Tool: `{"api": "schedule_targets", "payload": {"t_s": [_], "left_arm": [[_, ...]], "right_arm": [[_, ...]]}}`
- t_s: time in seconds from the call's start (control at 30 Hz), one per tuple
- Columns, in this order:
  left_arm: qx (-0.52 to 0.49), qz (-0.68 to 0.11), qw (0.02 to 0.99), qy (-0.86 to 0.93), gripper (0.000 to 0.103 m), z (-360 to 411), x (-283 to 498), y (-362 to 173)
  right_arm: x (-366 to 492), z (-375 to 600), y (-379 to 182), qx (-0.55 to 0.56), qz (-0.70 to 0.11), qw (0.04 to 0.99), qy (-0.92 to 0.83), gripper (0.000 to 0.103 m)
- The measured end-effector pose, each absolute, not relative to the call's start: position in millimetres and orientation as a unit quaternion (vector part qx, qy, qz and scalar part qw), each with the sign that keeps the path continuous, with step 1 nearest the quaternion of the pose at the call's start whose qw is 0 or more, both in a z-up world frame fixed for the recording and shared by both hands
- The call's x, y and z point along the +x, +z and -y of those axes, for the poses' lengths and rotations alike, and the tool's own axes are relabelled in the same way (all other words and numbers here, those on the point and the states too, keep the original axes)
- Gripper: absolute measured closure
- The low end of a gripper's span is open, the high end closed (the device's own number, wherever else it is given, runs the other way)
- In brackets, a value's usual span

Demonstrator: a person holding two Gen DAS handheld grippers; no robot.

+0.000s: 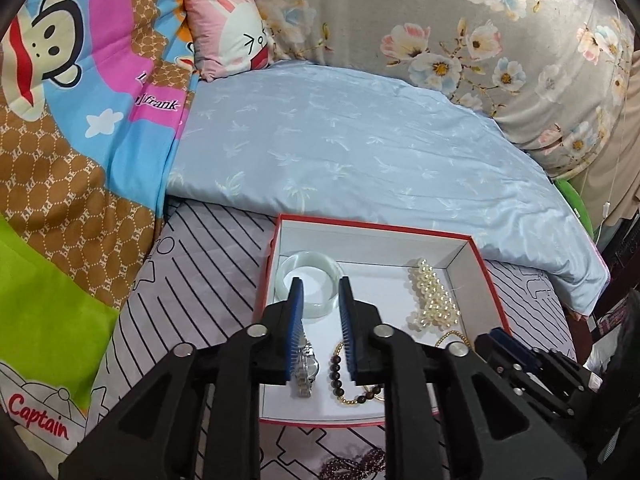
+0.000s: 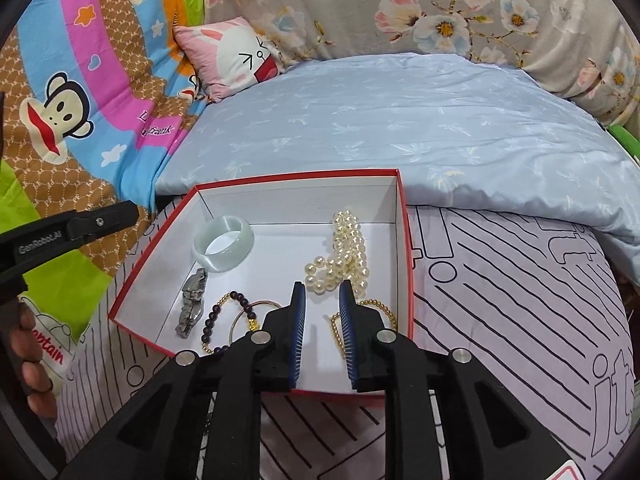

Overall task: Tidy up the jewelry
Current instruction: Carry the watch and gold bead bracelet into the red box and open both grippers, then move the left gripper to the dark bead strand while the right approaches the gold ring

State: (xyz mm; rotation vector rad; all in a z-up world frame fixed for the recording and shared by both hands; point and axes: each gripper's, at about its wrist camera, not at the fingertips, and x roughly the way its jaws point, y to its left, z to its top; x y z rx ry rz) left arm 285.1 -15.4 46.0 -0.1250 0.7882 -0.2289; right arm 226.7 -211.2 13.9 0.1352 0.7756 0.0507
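Our left gripper (image 1: 321, 285) hangs with jaws parted and empty above the pale jade bangle (image 1: 309, 287); our right gripper (image 2: 322, 289) is likewise spread and empty, near the pearl necklace (image 2: 347, 255). Both hover over the red-edged white box (image 2: 276, 203), which also holds a silver watch (image 2: 193, 307), a dark beaded bracelet (image 2: 224, 320) and a gold bead chain (image 2: 376, 309), on the striped bedsheet (image 2: 512, 288).
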Motion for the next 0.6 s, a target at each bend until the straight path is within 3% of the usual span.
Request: {"api": "schedule_targets", "payload": {"t_s": [0.3, 0.43, 0.6], "left_arm": [[-0.060, -0.378, 0.919, -0.096, 0.082, -3, 255, 49], [-0.069, -0.381, 0.917, -0.096, 0.070, -9, 232, 47], [-0.062, -0.393, 0.913, -0.093, 0.070, -12, 205, 35]], "right_arm": [[180, 219, 26, 0.067, -0.364, 0.929, 0.014, 0.080], [153, 223, 24, 0.069, -0.369, 0.927, 0.011, 0.080], [117, 225, 12, 0.063, -0.386, 0.921, 0.000, 0.080]]}}
